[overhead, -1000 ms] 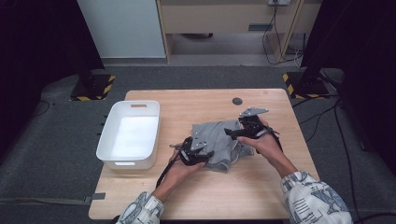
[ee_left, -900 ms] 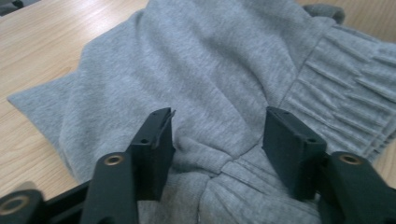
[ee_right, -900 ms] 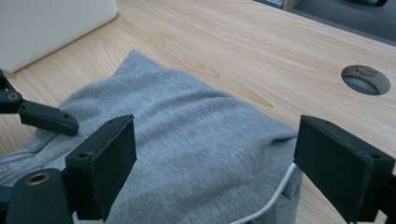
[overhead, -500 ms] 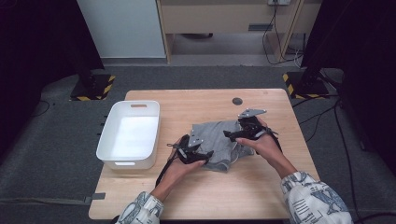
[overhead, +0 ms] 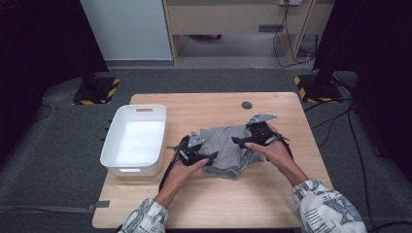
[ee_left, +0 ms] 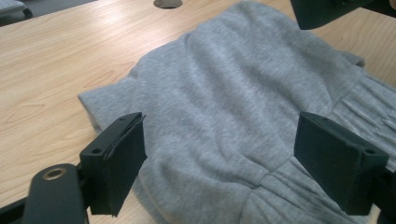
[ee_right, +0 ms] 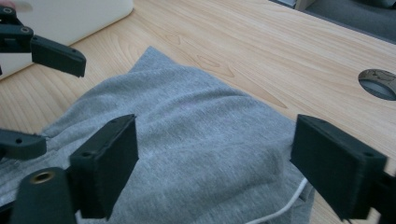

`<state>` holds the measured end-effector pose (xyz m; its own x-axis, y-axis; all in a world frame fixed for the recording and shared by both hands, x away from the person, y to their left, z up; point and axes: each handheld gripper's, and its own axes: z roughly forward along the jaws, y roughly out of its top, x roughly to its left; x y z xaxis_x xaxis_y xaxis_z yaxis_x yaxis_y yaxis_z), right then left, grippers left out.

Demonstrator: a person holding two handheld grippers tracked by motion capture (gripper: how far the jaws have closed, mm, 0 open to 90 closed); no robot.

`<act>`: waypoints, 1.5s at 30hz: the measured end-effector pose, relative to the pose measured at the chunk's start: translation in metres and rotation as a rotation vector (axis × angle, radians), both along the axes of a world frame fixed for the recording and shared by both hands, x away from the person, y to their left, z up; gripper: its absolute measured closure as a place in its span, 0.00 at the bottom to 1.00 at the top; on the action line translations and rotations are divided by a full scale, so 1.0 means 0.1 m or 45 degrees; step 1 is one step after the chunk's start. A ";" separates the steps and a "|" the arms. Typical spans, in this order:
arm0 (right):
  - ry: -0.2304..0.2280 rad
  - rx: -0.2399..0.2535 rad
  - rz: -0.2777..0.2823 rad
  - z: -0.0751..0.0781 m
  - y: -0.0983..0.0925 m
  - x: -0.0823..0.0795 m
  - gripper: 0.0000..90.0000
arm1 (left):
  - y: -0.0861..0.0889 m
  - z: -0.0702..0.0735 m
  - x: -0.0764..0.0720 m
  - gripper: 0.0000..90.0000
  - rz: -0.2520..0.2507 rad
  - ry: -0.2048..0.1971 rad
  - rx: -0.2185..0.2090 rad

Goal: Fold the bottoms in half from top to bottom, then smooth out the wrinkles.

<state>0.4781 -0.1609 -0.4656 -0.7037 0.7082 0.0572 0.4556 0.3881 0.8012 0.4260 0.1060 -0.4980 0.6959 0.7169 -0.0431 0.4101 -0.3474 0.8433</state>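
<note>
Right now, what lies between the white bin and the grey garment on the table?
In the high view, bare wood of the table separates the white bin from the grey garment; nearer the person, the left tool sits at the garment's edge.

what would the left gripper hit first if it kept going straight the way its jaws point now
Most likely the folded grey sweatshirt-fabric garment. The left gripper has open jaws straddling its ribbed edge, so the cloth lies directly ahead. Beyond it sits the right gripper, though depth is hard to judge.

My two black tongs, left [overhead: 210, 156] and right [overhead: 239, 141], flank a plain grey sweatshirt [overhead: 224, 145] with a white cord [ee_right: 280, 207]; left of my left tongs a white bin [overhead: 137, 141]; pale wooden table [overhead: 204, 204]; patterned sleeves [overhead: 325, 206]
</note>
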 end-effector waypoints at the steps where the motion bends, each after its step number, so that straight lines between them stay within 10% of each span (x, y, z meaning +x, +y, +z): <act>1: 0.001 0.000 0.002 0.00 0.00 -0.01 0.21 | 0.01 0.01 0.01 0.18 0.005 0.000 0.001; 19: -0.011 -0.025 0.052 0.01 -0.07 -0.16 0.61 | 0.13 0.05 0.10 0.31 0.107 -0.023 0.026; 45: -0.020 -0.025 0.145 0.01 -0.26 -0.48 0.85 | 0.14 0.09 0.62 0.66 0.211 -0.004 0.033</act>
<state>0.4306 -0.1865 -0.4651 -0.7803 0.6246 0.0324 0.3950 0.4521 0.7997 0.4877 0.1201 -0.4889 0.5684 0.8225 -0.0213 0.4609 -0.2968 0.8364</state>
